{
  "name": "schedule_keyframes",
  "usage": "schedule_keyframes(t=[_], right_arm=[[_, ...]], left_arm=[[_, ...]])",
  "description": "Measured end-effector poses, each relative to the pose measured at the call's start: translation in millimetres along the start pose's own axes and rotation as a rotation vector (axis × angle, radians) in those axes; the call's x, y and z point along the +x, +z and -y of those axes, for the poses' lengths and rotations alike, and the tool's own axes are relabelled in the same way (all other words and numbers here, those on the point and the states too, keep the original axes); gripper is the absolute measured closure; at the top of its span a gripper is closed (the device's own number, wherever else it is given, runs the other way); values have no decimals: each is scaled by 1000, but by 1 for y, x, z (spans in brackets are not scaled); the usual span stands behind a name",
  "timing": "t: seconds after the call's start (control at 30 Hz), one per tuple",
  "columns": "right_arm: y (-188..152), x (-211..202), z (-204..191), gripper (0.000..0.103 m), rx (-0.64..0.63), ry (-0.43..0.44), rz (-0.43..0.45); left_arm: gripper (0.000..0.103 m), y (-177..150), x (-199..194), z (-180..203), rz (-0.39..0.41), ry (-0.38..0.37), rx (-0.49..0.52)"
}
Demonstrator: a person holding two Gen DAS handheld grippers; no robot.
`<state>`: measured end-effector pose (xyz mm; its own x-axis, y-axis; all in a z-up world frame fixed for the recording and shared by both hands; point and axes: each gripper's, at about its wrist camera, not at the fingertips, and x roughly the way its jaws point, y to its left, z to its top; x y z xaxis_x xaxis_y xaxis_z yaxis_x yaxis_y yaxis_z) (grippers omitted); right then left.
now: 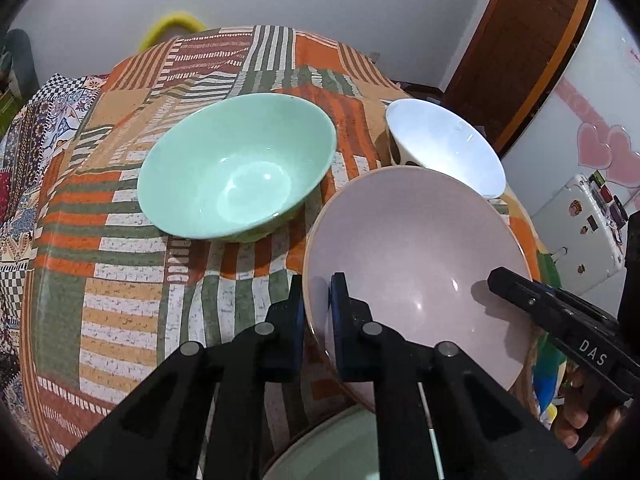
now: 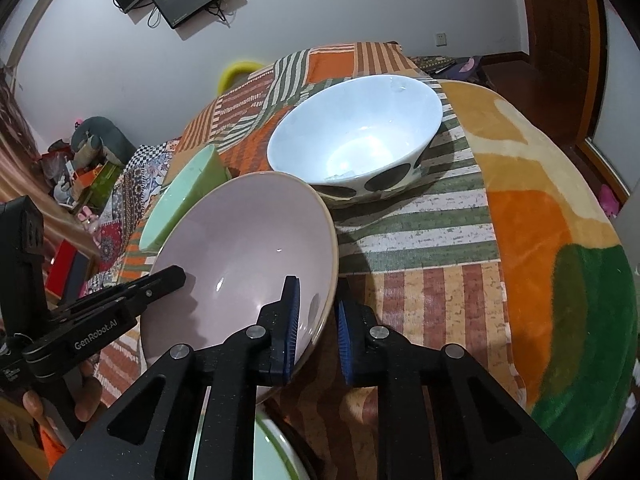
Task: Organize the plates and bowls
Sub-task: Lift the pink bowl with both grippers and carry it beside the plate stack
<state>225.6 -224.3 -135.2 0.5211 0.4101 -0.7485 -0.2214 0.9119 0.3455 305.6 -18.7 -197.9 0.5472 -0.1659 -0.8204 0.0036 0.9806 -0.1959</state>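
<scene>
A pale pink bowl [image 1: 416, 248] [image 2: 244, 240] is clamped by both grippers at opposite sides of its rim. My left gripper [image 1: 318, 284] is shut on the left side of the rim, one pad inside and one outside. My right gripper [image 2: 318, 296] is shut on the right side the same way. Each gripper's black finger also shows in the other view, the right gripper [image 1: 504, 276] and the left gripper [image 2: 172, 276]. A mint green bowl [image 1: 236, 168] [image 2: 188, 192] stands beyond on the left. A white bowl with dark spots [image 1: 444, 144] [image 2: 356, 136] stands beyond on the right.
A pale green plate [image 1: 332, 448] [image 2: 240, 456] lies just under the grippers at the near edge. All dishes rest on a patterned orange, green and white cloth [image 1: 120, 280] [image 2: 440, 232]. A white fridge [image 1: 580, 232] stands off to the right.
</scene>
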Motion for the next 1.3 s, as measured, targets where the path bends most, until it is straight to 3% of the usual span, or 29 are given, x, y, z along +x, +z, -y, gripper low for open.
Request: schedule_keyframes(t=[0.73, 1.3], right_arm=[[-5, -49, -29, 87, -59, 0, 93], [-28, -64, -72, 87, -146, 45, 112]], left_arm=[[92, -24, -89, 16, 100, -5, 20], [92, -62, -154, -15, 161, 32, -36]])
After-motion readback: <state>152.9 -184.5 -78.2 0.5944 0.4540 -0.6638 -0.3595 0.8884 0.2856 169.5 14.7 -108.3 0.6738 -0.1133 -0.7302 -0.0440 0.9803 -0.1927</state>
